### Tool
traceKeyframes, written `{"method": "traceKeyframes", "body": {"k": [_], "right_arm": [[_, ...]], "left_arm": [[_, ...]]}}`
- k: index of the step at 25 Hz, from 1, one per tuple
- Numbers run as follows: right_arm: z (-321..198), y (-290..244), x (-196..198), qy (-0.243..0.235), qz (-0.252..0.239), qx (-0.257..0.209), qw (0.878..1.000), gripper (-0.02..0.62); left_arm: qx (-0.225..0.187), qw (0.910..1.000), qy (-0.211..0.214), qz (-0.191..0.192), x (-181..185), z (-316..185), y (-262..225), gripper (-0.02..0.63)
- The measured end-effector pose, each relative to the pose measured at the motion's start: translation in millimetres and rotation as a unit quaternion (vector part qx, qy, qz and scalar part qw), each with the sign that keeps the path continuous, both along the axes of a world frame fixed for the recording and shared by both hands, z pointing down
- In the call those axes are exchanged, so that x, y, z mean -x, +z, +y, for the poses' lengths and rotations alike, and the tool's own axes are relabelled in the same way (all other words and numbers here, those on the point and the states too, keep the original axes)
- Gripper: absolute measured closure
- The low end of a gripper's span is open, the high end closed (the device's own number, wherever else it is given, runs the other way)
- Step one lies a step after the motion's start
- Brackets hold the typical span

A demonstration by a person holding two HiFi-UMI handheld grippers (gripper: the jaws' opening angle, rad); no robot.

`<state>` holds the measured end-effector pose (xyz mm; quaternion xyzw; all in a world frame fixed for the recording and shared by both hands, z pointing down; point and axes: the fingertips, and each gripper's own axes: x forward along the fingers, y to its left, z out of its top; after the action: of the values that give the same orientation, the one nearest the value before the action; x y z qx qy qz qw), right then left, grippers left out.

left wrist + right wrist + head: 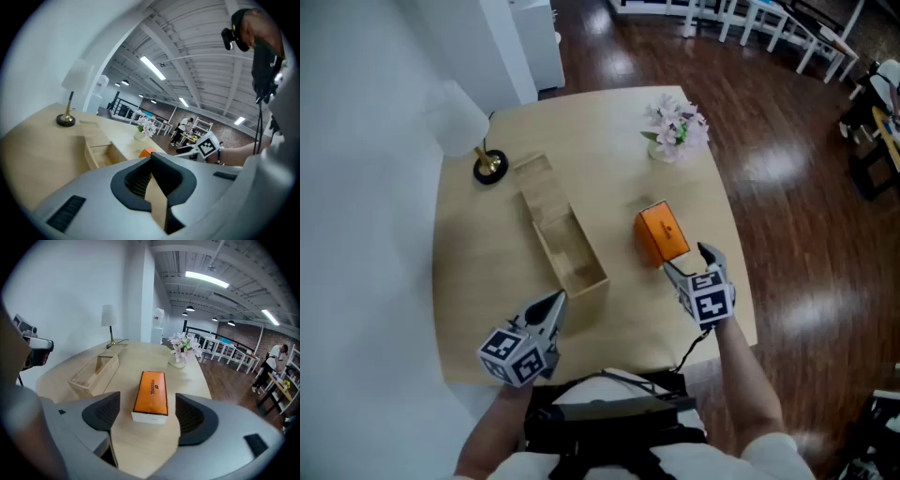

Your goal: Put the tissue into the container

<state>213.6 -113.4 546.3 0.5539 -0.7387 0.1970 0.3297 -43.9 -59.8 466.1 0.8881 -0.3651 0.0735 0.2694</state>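
Observation:
An orange tissue box [661, 233] with a white base lies on the wooden table [487, 281], right of a long open wooden container [563, 240]. My right gripper [690, 262] is open just in front of the box's near end; in the right gripper view the tissue box [151, 394] lies ahead between the spread jaws, untouched. My left gripper [557, 305] is shut and empty near the container's near end. In the left gripper view the container [101, 149] sits ahead to the left, and the orange box [146, 152] peeks over the closed jaws.
A table lamp with a brass base [488, 166] stands at the back left. A vase of pale flowers [674, 129] stands at the back right. The table's right edge [733, 246] runs close to my right gripper, with dark wood floor beyond.

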Motion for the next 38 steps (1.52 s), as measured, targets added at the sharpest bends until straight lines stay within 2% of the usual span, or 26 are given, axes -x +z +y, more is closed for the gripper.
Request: {"method": "traceKeyframes", "body": {"k": [3,7,12,16,19,26,28,30,33,35,38], "right_arm": [[-24.2,17.8,2.6,0.003,-0.009,0.012,1.0,0.158],[-43.2,44.5,10.3,-0.004,-0.005,0.046,0.999,0.13],[-60.1,79.3,15.9,-0.012,0.008,0.081,0.997,0.129],[-68.6,102.6,6.4,0.007,0.034,0.099,0.994,0.129],[-71.8,106.4,5.4,0.003,0.042,0.098,0.994,0.129],[-72.1,69.7,6.7,-0.004,0.011,0.056,0.998,0.129],[-75.1,71.1,7.0,-0.006,0.01,0.061,0.998,0.129],[-74.4,87.4,4.7,0.007,-0.011,0.089,0.996,0.127],[-69.8,107.8,3.8,0.042,-0.092,0.125,0.987,0.129],[-68.7,109.4,2.6,0.059,-0.128,0.126,0.982,0.129],[-68.2,102.7,0.7,0.075,-0.135,0.116,0.981,0.163]], "left_arm": [[-0.009,0.9999,0.012,0.006,-16.1,-6.2,-3.8,0.595],[0.015,0.9996,0.024,0.003,-28.9,-4.0,6.9,0.444],[0.048,0.9982,0.036,0.003,-38.2,6.8,21.9,0.442],[0.055,0.9976,0.041,-0.01,-43.7,11.6,30.1,0.442],[0.064,0.997,0.042,-0.012,-44.7,12.5,36.1,0.442],[0.072,0.9966,0.04,-0.008,-40.1,9.8,38.8,0.442],[0.075,0.9965,0.037,-0.004,-39.1,9.2,39.6,0.442],[0.076,0.9965,0.035,0.002,-39.1,9.6,39.3,0.442],[0.074,0.9967,0.034,0.006,-38.5,12.2,36.4,0.442],[0.075,0.9968,0.028,0.009,-34.4,14.3,35.0,0.442],[0.077,0.9969,0.013,0.013,-24.2,17.1,35.2,0.442]]}}
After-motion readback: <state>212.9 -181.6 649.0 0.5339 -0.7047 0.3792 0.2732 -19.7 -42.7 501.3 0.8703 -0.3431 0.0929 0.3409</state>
